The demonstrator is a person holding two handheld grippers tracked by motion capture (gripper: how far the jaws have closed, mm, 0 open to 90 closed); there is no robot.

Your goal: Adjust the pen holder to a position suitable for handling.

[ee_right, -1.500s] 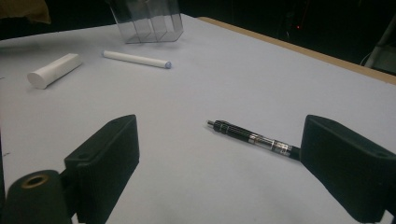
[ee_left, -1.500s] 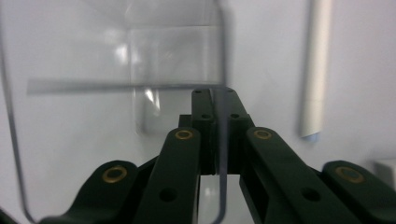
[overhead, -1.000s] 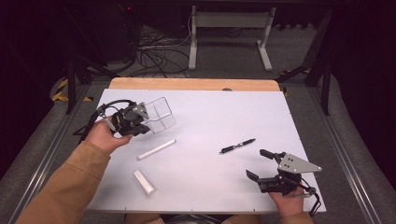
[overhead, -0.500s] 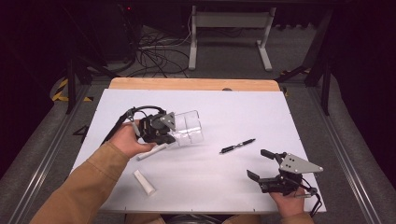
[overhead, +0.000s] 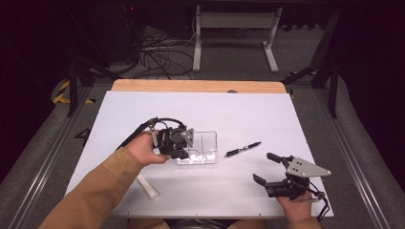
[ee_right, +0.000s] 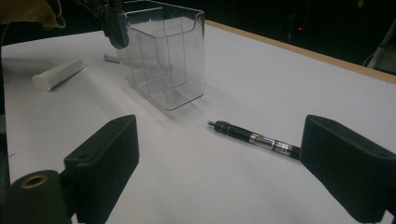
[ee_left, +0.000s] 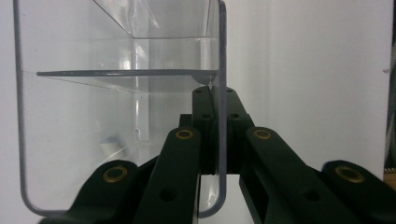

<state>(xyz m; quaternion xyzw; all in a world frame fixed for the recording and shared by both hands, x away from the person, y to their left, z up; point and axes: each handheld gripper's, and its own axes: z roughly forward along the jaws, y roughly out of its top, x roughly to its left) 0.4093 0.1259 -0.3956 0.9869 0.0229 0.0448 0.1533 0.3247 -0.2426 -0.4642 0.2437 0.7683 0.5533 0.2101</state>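
Note:
A clear plastic box [overhead: 203, 148] with inner dividers stands upright left of the table's middle. My left gripper [overhead: 186, 143] is shut on its left wall; in the left gripper view the jaws [ee_left: 215, 95] pinch that thin wall of the box [ee_left: 116, 93]. A black pen [overhead: 243, 149] lies just right of the box. My right gripper [overhead: 262, 167] rests open near the front right, and in the right gripper view [ee_right: 219, 154] it faces the pen [ee_right: 257, 137] and the box [ee_right: 163, 56].
A white cylinder [overhead: 148, 187] lies near the front left, under the person's left sleeve; it lies left of the box [ee_right: 58, 73] in the right gripper view. A white sheet [overhead: 239, 109] covers the table, with a wooden edge [overhead: 200, 86] at the back.
My left gripper has carried the clear box rightward and toward the front, to a spot beside the pen. The right gripper has stayed put and open.

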